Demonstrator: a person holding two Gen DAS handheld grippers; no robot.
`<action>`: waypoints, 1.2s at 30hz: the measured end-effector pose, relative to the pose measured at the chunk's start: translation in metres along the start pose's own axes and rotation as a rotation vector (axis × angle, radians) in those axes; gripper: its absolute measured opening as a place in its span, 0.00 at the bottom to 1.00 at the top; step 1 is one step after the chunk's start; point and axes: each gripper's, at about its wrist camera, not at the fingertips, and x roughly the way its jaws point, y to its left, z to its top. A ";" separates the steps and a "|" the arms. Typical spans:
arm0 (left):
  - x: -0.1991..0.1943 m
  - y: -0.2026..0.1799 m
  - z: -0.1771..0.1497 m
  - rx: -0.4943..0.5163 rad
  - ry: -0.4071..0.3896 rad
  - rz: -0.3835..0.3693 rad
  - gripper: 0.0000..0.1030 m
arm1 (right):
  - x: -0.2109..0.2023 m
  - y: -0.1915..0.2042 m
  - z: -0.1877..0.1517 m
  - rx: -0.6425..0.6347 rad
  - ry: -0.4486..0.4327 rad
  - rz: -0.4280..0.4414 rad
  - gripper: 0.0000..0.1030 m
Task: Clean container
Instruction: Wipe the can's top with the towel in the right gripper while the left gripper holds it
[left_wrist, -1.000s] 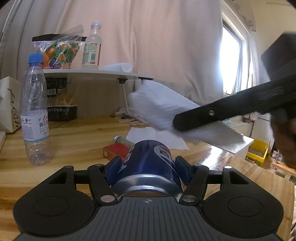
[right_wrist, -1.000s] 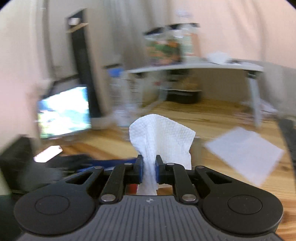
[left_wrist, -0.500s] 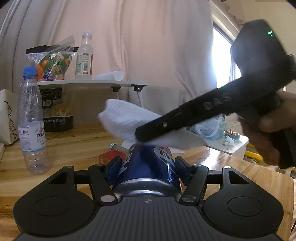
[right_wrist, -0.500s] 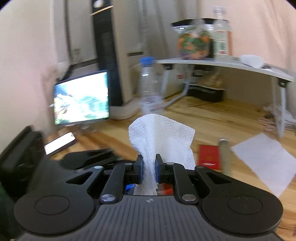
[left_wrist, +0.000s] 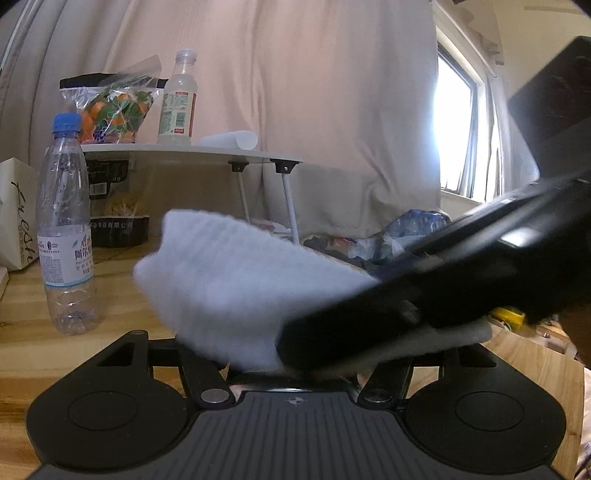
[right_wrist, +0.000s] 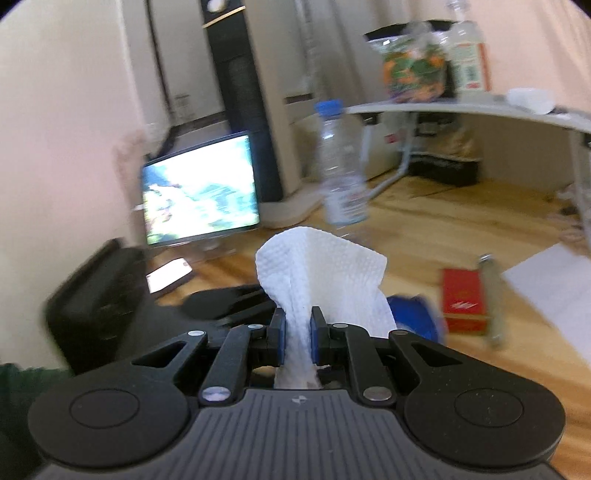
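My right gripper is shut on a white paper towel. In the left wrist view the same towel and the right gripper lie across my left gripper and cover what it holds. A blue soda can shows just past the towel in the right wrist view, held by the left gripper. The towel rests on the can's top side.
A clear water bottle stands on the wooden table at the left. A red box, a metal tube and a white sheet lie beyond the can. A monitor and phone stand left.
The right gripper has brought the towel down and leftward onto the can. The can, visible in the left wrist view before, is now covered by the towel.
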 end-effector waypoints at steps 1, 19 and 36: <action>0.000 0.000 0.000 0.003 -0.001 0.000 0.63 | 0.000 0.003 -0.001 -0.002 0.007 0.010 0.15; -0.002 -0.003 0.001 0.022 -0.021 -0.005 0.63 | -0.017 -0.055 0.000 0.080 -0.053 -0.194 0.15; -0.003 -0.005 0.001 0.034 -0.025 -0.006 0.63 | 0.006 0.006 0.001 -0.021 0.025 -0.022 0.15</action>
